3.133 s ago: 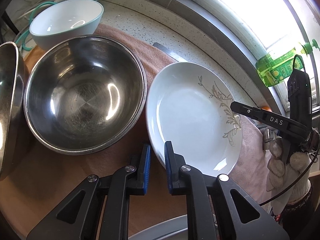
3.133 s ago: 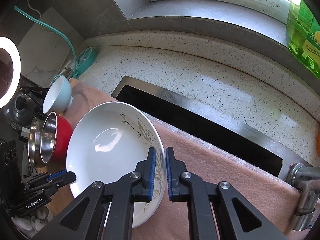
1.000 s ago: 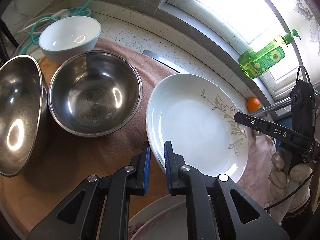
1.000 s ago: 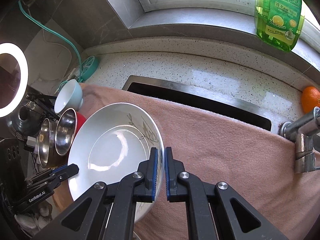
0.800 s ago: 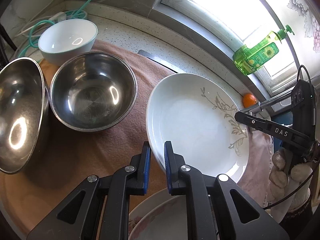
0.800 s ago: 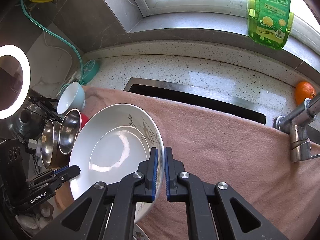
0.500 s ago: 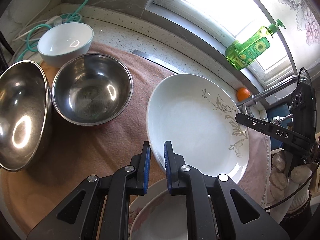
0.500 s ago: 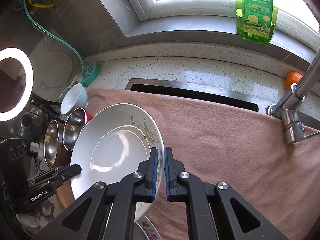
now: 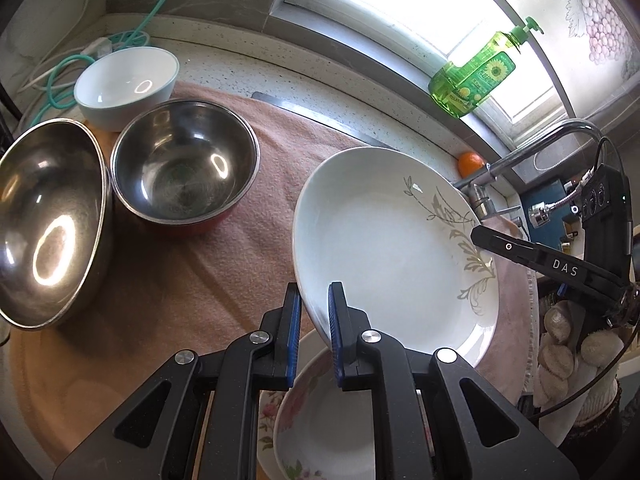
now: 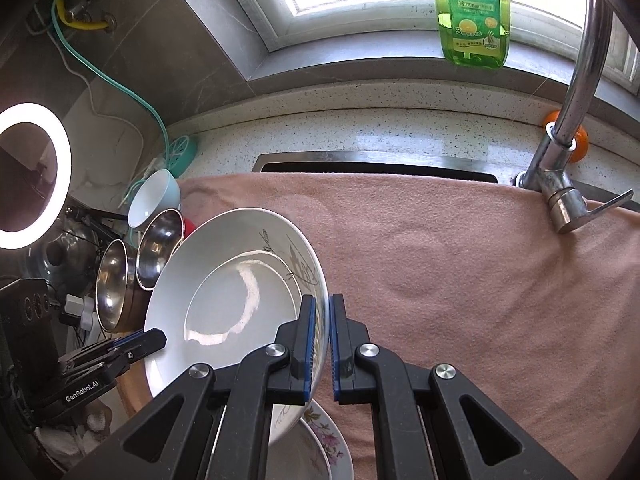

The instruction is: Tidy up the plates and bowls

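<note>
A white plate [image 9: 384, 248] with a grey leaf pattern hangs tilted above the pink towel [image 9: 224, 248], held by both grippers. My left gripper [image 9: 314, 300] is shut on its near-left rim. My right gripper [image 10: 322, 304] is shut on the opposite rim of that plate [image 10: 236, 292]. Directly under it lie stacked floral plates [image 9: 320, 420], partly hidden by the fingers. To the left stand two steel bowls [image 9: 184, 164] [image 9: 48, 220] and a white bowl [image 9: 126, 82].
A faucet [image 10: 560, 184] rises at the right behind the towel, with an orange [image 10: 582, 142] at its base. A green soap bottle [image 9: 472, 80] stands on the window sill. Cables [image 9: 60, 80] lie behind the white bowl. A ring light [image 10: 32, 176] glows at the left.
Both grippers have carried the plate up and to the right, away from the bowls. The floral plates have come further into view beneath it, and the faucet has come into view.
</note>
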A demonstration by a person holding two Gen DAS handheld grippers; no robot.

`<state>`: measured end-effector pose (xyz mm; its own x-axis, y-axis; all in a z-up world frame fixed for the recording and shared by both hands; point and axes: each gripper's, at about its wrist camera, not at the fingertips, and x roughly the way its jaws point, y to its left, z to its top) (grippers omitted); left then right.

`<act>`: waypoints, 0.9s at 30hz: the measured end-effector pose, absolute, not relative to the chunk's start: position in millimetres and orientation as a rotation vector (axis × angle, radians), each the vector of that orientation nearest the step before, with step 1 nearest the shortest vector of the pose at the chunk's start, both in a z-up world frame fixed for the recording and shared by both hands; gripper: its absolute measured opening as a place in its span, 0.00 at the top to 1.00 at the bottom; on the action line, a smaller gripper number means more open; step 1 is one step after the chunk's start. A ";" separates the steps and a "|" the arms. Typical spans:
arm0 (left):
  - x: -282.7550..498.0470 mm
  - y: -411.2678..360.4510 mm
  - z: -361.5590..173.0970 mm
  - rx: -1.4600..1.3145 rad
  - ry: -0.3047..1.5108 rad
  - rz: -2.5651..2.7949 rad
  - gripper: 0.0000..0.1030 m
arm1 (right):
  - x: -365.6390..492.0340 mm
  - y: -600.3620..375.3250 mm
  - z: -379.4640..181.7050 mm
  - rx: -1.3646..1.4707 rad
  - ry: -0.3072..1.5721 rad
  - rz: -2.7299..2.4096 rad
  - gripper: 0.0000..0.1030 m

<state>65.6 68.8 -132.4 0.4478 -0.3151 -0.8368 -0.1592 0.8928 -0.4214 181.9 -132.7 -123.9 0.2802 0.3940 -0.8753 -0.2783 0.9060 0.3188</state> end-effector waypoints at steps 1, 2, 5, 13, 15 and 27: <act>64.1 68.9 -132.4 -0.479 1.116 -0.106 0.89 | 179.0 -133.1 -124.3 0.115 1.205 0.446 0.94; 62.4 69.2 -132.3 -0.476 1.117 -0.110 0.89 | 176.1 -133.4 -124.6 0.119 1.205 0.441 0.94; 59.0 69.5 -131.5 -0.467 1.121 -0.120 0.89 | 167.3 -135.0 -125.7 0.135 1.205 0.429 0.94; 48.3 71.9 -129.2 -0.453 1.125 -0.138 0.89 | 149.1 -136.3 -126.5 0.164 1.203 0.408 0.94; 46.0 72.9 -129.3 -0.449 1.127 -0.141 0.89 | 145.0 -136.5 -125.9 0.170 1.200 0.405 0.94; 34.0 71.6 -129.6 -0.428 1.143 -0.167 0.89 | 119.4 -139.7 -126.6 0.209 1.194 0.384 0.94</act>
